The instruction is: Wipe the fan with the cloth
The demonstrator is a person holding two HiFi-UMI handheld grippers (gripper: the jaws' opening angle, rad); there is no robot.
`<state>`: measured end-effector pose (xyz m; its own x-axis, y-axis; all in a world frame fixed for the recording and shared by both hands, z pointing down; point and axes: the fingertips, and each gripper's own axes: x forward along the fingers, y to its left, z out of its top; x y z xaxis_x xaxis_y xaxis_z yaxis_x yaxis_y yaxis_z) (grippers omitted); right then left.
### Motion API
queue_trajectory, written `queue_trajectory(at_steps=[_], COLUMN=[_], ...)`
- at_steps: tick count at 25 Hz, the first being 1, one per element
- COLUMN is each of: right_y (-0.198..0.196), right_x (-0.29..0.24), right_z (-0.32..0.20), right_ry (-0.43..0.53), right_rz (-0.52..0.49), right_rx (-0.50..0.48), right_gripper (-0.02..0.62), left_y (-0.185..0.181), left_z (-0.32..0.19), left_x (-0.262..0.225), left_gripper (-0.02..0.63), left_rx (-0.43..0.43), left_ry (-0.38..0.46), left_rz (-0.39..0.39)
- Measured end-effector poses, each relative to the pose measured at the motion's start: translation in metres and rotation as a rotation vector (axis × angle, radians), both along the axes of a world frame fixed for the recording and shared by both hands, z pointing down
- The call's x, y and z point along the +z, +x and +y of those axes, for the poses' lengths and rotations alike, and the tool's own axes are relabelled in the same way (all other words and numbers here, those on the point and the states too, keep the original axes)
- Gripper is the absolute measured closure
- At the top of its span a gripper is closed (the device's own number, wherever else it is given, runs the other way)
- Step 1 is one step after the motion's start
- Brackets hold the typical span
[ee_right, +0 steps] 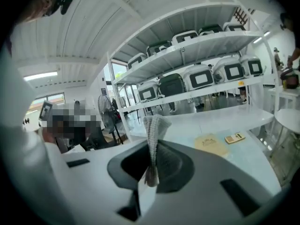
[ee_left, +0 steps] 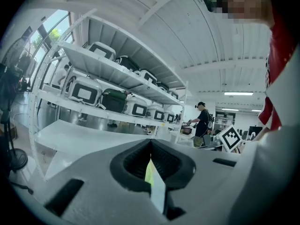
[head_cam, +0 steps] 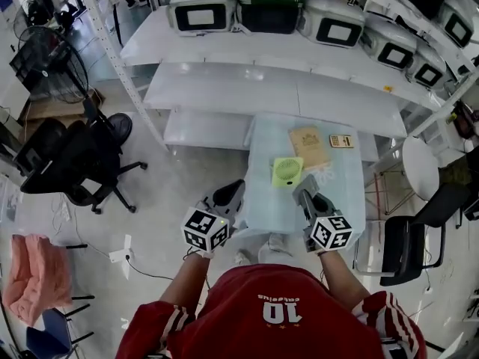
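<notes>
Pinching a limp knitted cloth (ee_right: 153,130), the right tongs (head_cam: 303,193) are holding it folded between pressed jaws, while the left tongs (head_cam: 230,193) are sitting with jaws nearly together on nothing. Ahead, the small green fan (head_cam: 287,171) is sitting on the bench (head_cam: 344,193); it is probably light plastic and apt to slide, so steadying its outer frame is looking wise.

Left hand-held gripper (head_cam: 232,191) closed; right hand-held gripper (head_cam: 303,192) clamps cloth (ee_right: 153,129).
</notes>
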<state>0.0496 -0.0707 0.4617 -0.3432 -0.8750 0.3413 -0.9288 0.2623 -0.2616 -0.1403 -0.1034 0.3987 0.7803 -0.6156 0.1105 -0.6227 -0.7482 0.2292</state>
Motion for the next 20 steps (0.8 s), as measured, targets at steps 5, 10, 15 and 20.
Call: queue_trajectory(at_steps=[5, 10, 15, 20], right_y=[0.011, 0.01, 0.022, 0.053], right_x=[-0.045, -0.079, -0.115, -0.143], right_z=[0.014, 0.031, 0.065, 0.125], right_ry=[0.072, 0.126, 0.176, 0.226], right_rz=[0.124, 0.148, 0.106, 0.083], right_rx=[-0.039, -0.102, -0.15, -0.175], right_gripper=[0.578, 0.578, 0.578, 0.578], left_y=[-0.009, -0.016, 0.0, 0.025], left_z=[0.01, 0.034, 0.07, 0.122], left_x=[-0.033, -0.059, -0.078, -0.101], left_gripper=[0.606, 0.606, 0.606, 0.604], left_rx=[-0.017, -0.048, -0.003, -0.043], left_ry=[0.106, 0.172, 0.121, 0.152], left_rz=[0.034, 0.022, 0.081, 0.122])
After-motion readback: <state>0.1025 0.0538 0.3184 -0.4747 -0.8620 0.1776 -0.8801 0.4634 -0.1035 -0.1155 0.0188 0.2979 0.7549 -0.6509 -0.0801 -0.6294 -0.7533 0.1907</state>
